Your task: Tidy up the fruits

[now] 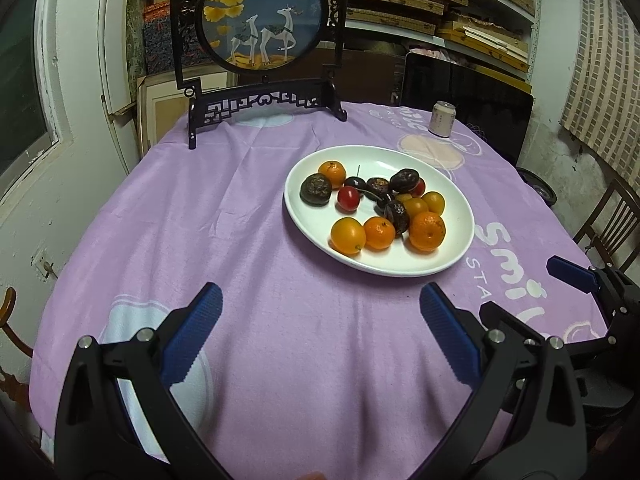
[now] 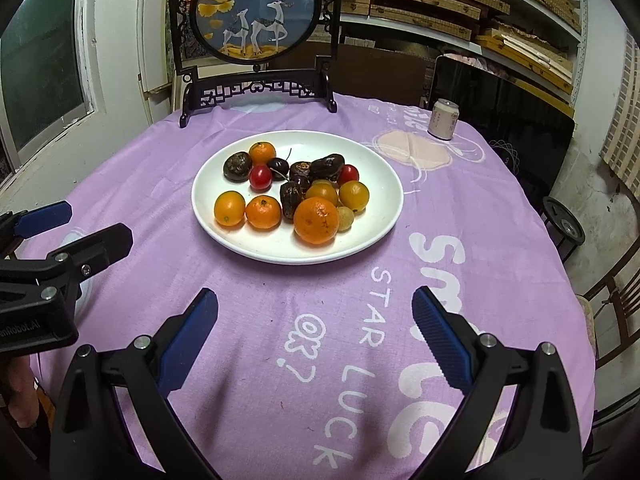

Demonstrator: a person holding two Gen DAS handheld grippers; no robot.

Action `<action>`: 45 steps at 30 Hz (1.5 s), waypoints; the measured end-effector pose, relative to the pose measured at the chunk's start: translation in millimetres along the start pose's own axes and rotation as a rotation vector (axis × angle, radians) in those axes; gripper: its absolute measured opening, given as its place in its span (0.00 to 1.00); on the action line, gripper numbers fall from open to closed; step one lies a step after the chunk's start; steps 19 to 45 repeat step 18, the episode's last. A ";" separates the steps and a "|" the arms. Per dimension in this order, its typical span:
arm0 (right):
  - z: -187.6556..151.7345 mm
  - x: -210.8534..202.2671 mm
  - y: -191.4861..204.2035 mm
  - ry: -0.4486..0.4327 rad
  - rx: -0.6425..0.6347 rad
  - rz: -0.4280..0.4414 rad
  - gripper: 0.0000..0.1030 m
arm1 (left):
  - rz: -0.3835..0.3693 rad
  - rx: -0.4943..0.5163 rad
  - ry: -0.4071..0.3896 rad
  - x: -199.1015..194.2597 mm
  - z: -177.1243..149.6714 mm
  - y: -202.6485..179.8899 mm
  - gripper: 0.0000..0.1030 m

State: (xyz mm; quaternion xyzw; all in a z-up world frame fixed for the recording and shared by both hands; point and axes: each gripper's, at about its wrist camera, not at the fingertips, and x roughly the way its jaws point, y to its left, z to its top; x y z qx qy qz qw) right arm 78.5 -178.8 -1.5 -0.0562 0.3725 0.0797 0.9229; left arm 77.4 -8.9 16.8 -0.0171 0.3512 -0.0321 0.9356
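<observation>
A white oval plate (image 1: 400,162) (image 2: 372,168) sits mid-table and holds several fruits: oranges (image 1: 426,231) (image 2: 316,220), a red cherry tomato (image 1: 348,198) (image 2: 260,177), dark wrinkled fruits (image 1: 316,188) (image 2: 237,166) and yellow-orange ones (image 2: 353,195). My left gripper (image 1: 320,304) is open and empty, above the cloth in front of the plate. My right gripper (image 2: 314,306) is open and empty, also in front of the plate. The right gripper's blue finger (image 1: 572,274) shows at the right edge of the left wrist view. The left gripper's finger (image 2: 44,214) shows at the left edge of the right wrist view.
A purple printed cloth (image 1: 240,240) (image 2: 460,240) covers the round table. A black-framed deer screen (image 1: 262,20) (image 2: 256,12) stands at the far edge. A drink can (image 1: 441,118) (image 2: 443,119) stands far right. Chairs and shelves surround the table.
</observation>
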 end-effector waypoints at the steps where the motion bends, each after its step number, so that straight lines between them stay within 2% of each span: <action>1: 0.0 0.5 -0.2 0.001 0.000 0.001 0.95 | -0.002 0.003 -0.003 -0.8 0.0 -0.6 0.98; 7: -0.8 -1.9 0.5 0.001 0.001 0.011 0.95 | 0.006 0.018 -0.019 -3.9 -0.2 -3.8 0.98; 14: -0.6 -2.5 -0.4 -0.002 0.009 0.013 0.95 | 0.012 0.003 0.013 2.1 1.1 -1.0 0.98; 45: -0.4 -2.1 -1.2 -0.001 0.013 0.017 0.95 | 0.014 0.002 0.015 2.2 1.7 0.0 0.98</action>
